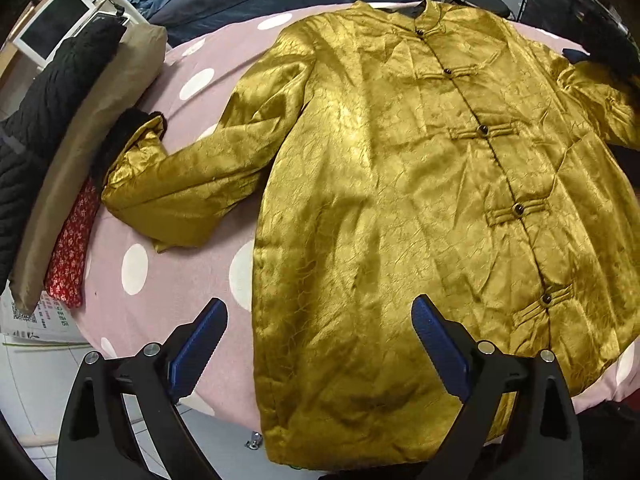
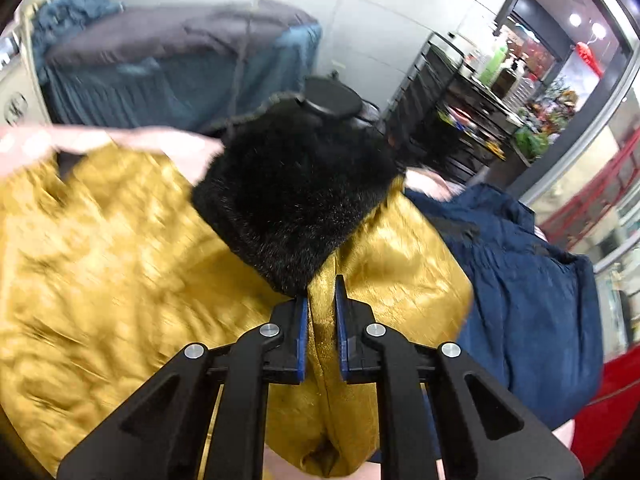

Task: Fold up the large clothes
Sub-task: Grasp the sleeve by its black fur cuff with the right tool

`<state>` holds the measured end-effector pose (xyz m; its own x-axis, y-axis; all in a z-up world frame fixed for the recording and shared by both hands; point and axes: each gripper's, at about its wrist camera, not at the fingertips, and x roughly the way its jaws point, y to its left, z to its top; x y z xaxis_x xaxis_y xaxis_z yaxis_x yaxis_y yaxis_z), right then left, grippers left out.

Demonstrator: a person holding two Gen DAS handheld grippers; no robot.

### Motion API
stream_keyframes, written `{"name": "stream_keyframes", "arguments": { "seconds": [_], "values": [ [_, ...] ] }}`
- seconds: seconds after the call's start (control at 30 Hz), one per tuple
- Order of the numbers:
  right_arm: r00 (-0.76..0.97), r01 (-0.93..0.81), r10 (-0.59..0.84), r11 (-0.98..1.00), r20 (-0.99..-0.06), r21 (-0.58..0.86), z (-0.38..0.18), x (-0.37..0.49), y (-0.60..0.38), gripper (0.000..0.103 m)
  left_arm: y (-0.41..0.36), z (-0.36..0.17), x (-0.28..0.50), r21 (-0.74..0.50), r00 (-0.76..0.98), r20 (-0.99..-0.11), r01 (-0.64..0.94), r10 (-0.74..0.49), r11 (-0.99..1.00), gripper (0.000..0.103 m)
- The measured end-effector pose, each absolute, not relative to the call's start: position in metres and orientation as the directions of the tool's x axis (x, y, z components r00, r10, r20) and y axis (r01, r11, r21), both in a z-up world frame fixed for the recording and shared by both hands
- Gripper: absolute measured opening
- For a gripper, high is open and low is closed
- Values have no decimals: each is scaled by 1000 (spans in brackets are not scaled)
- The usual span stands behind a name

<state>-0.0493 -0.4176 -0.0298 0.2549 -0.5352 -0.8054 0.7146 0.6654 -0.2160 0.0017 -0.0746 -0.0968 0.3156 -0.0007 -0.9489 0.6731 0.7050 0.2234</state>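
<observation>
A gold satin jacket [image 1: 400, 184] with knot buttons lies face up on a pink polka-dot sheet [image 1: 192, 276]. Its one sleeve [image 1: 188, 184] bends out to the left and ends in a black fur cuff [image 1: 124, 136]. My left gripper [image 1: 320, 320] is open and empty, hovering over the jacket's lower hem. In the right wrist view my right gripper [image 2: 322, 300] is shut on a fold of the other gold sleeve [image 2: 404, 256], just below its black fur cuff [image 2: 296, 196]. That view is motion-blurred.
Folded clothes, black [image 1: 48, 112], tan [image 1: 92, 128] and red floral [image 1: 72, 248], are stacked at the sheet's left edge. A navy garment [image 2: 520, 280] lies right of the held sleeve. A grey-and-blue bed [image 2: 180, 64] and a black shelf rack [image 2: 460, 104] stand behind.
</observation>
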Motion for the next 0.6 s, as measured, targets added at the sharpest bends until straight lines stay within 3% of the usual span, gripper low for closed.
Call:
{"name": "stream_keyframes", "arguments": {
  "seconds": [0.27,0.47,0.6],
  "values": [
    [444,625,-436,777,-782,-79,7,15,-375,12,-85,-89,2,218,333,-943,678,-29,701,91],
    [610,461,-176,872,-772,166,19,66,-328,12,-73,-89,4,215,334,-943,649,-19,730,91],
    [634,316,-57,929,-771,191,5,100,-281,12,-64,-92,6,235,345,-939,628,6,742,91]
  ]
}}
